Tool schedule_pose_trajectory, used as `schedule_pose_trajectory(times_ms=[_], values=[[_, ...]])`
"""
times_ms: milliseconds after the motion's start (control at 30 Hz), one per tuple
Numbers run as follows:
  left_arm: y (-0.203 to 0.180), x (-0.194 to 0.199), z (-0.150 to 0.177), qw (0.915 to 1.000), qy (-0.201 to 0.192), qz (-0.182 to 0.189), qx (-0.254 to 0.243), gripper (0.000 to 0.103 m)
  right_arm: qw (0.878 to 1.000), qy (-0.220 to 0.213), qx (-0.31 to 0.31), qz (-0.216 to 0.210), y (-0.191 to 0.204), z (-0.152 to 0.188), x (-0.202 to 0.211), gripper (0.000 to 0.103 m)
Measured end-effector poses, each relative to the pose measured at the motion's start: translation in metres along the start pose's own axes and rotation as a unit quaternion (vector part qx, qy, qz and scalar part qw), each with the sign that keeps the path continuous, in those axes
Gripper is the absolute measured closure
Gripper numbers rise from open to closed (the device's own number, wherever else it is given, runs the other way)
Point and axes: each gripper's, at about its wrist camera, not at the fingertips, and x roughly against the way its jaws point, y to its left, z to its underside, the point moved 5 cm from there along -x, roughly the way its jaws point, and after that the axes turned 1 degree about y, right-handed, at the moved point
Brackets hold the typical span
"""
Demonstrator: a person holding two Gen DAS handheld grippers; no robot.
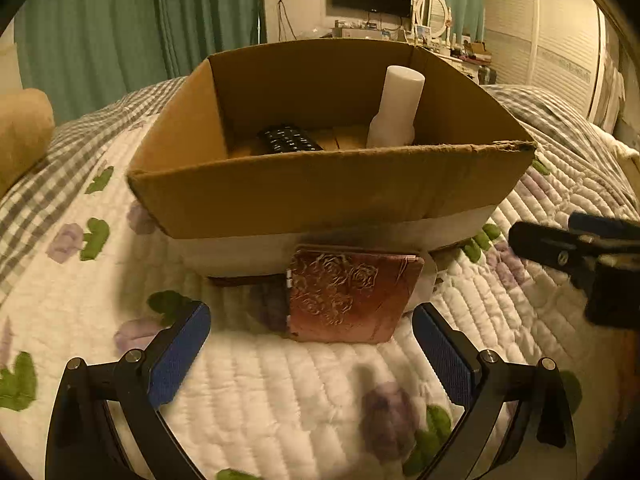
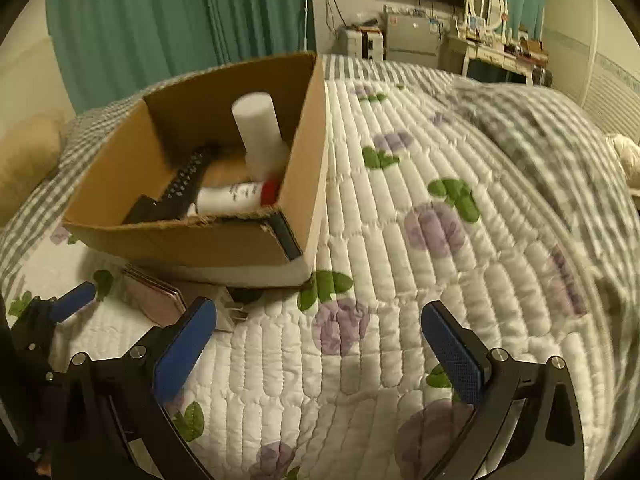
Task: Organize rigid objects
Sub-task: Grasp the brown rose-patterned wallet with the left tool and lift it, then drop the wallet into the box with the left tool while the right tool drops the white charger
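Observation:
A pink case embossed with roses (image 1: 348,296) lies on the quilt against the front of an open cardboard box (image 1: 320,196). My left gripper (image 1: 312,332) is open, its blue pads on either side of the case's near edge, not touching it. The box holds a white bottle (image 1: 396,108) standing upright and a black remote (image 1: 290,140). In the right wrist view the box (image 2: 192,236) also shows a lying white tube with a red cap (image 2: 240,196). My right gripper (image 2: 320,340) is open and empty over the quilt, right of the case (image 2: 156,298).
The floral quilt (image 2: 440,240) covers the bed, with a grey checked blanket (image 2: 540,128) bunched at the far right. A tan cushion (image 1: 20,136) sits at the left. The right gripper's body (image 1: 580,256) shows at the right edge of the left wrist view. Green curtains and a dresser stand behind.

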Motion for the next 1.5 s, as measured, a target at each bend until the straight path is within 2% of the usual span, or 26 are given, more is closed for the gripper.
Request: schedule_pose_trajectory(times_ms=[233, 367, 500, 600, 767, 833, 900, 1000, 1167, 1267, 1300, 1333, 1367, 1500], values=[[-0.014, -0.022, -0.005, 0.9999, 0.005, 0.009, -0.003, 0.002, 1.000, 0.001, 0.010, 0.014, 0.004, 0.001, -0.003, 0.000], [-0.014, -0.020, -0.004, 0.9991, 0.005, 0.041, -0.006, 0.033, 1.000, 0.000, 0.002, 0.008, 0.002, 0.001, -0.003, 0.000], [-0.010, -0.006, -0.001, 0.9992, -0.008, 0.039, -0.006, 0.034, 1.000, -0.006, 0.002, 0.001, 0.003, 0.000, 0.000, 0.000], [0.004, 0.013, 0.002, 0.9990, -0.014, 0.040, 0.016, 0.034, 1.000, -0.014, -0.003, -0.006, 0.002, 0.000, 0.005, 0.000], [0.042, 0.035, 0.007, 0.9975, 0.017, 0.000, 0.068, 0.034, 1.000, -0.019, 0.001, -0.022, 0.010, 0.000, 0.010, 0.000], [0.054, 0.037, 0.009, 0.9967, 0.030, -0.020, 0.072, 0.034, 0.999, -0.008, 0.014, -0.041, 0.023, 0.002, 0.011, 0.000], [0.062, 0.040, 0.007, 0.9968, 0.033, -0.019, 0.071, 0.034, 0.998, 0.018, 0.035, -0.056, 0.039, 0.006, 0.007, 0.000], [0.070, 0.047, 0.006, 0.9969, 0.028, -0.023, 0.069, 0.034, 0.996, 0.051, 0.068, -0.037, 0.058, 0.010, -0.004, 0.000], [0.074, 0.042, 0.004, 0.9962, 0.031, -0.021, 0.078, 0.034, 0.996, 0.065, 0.054, -0.038, 0.078, 0.010, -0.026, 0.000], [0.078, 0.039, 0.004, 0.9956, 0.031, -0.020, 0.086, 0.034, 0.996, 0.058, 0.072, -0.018, 0.092, 0.009, -0.037, 0.007], [0.079, 0.039, 0.004, 0.9956, 0.031, -0.019, 0.087, 0.034, 0.995, 0.059, 0.073, -0.016, 0.095, 0.009, -0.041, 0.014], [0.078, 0.039, 0.004, 0.9956, 0.029, -0.019, 0.087, 0.034, 0.996, 0.061, 0.069, -0.017, 0.098, 0.009, -0.045, 0.028], [0.078, 0.039, 0.004, 0.9957, 0.029, -0.019, 0.086, 0.034, 0.996, 0.064, 0.065, -0.022, 0.099, 0.009, -0.049, 0.034], [0.079, 0.039, 0.005, 0.9954, 0.028, -0.017, 0.090, 0.034, 0.997, 0.064, 0.049, -0.021, 0.099, 0.003, -0.061, 0.035]])
